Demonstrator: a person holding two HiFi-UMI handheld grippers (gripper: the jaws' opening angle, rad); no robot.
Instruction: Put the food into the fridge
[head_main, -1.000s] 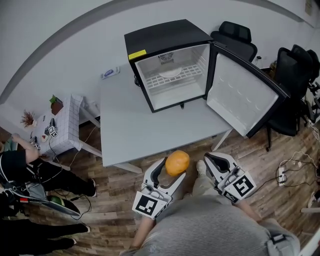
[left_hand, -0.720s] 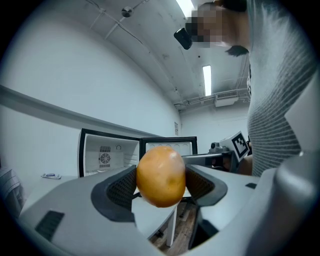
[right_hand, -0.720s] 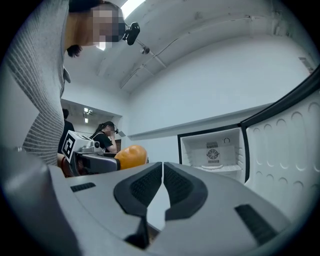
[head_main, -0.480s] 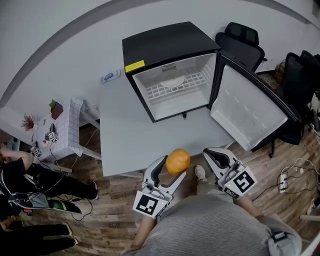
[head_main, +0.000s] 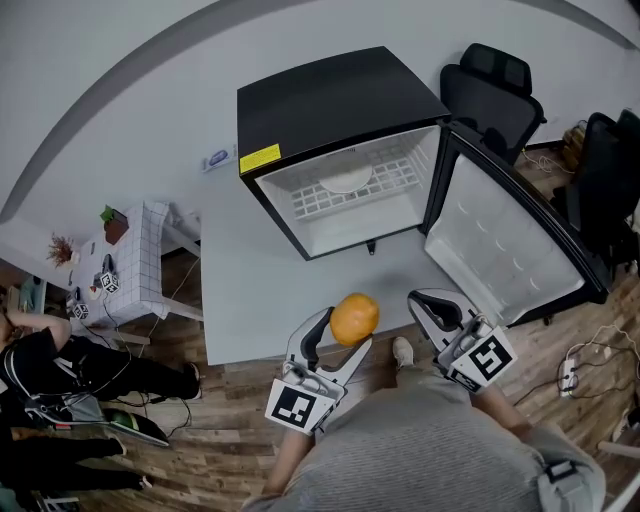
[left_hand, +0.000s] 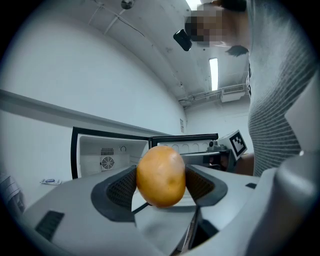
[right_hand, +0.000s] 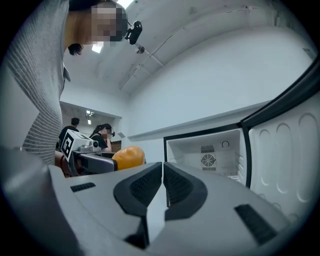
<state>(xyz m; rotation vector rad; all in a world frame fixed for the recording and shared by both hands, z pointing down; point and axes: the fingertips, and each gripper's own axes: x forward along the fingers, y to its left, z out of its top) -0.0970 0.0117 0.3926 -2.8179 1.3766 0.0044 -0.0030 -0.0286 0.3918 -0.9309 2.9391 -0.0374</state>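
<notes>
Place: office or lab room
Evidence: office chairs (head_main: 497, 95) far beyond the jaws; power strip (head_main: 569, 373) on the floor to their right

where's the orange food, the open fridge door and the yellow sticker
orange food (head_main: 355, 318): head view, middle of its rounded top side.
fridge door (head_main: 505, 240): head view, middle of its white inner panel.
yellow sticker (head_main: 259, 158): head view, centre of the label.
</notes>
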